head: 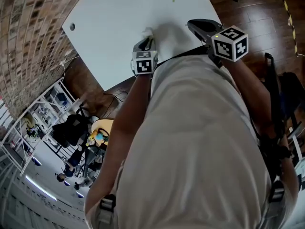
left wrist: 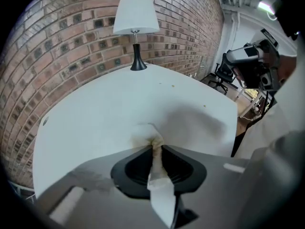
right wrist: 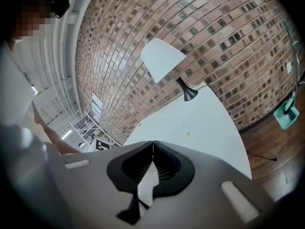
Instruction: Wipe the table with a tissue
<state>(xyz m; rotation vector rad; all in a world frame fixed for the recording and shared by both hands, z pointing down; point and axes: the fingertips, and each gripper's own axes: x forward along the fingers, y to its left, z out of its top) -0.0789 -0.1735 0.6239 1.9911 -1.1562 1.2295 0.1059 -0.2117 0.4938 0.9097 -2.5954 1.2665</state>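
L gripper [head: 147, 38] is clamping a white tissue [head: 149, 31] in the head view and pressing it down on the white table [head: 109, 23] close to the near edge, w/ the person [head: 200, 142] filling the lower frame. R gripper [head: 196, 26] is hanging just right of it over the same edge; whether it's touching the top isn't clear from here. Left gripper view: jaws are squeezing the tissue btwn them. A twisted strip is running back thru the jaws twd the camera, and its crumpled front end is lying on the table surface. A faint brownish smear [left wrist: 139, 138], possibly a stain, is showing round that end, though the pic is soft there. A lamp [left wrist: 136, 27] w/ white shade and black base is standing at the table's far side by the brick wall [left wrist: 57, 42]. A few small specks [left wrist: 205, 105] are sitting on the top to the right. Right gripper view: jaws are meeting tip to tip, closed, w/ the table and lamp lying beyond them.
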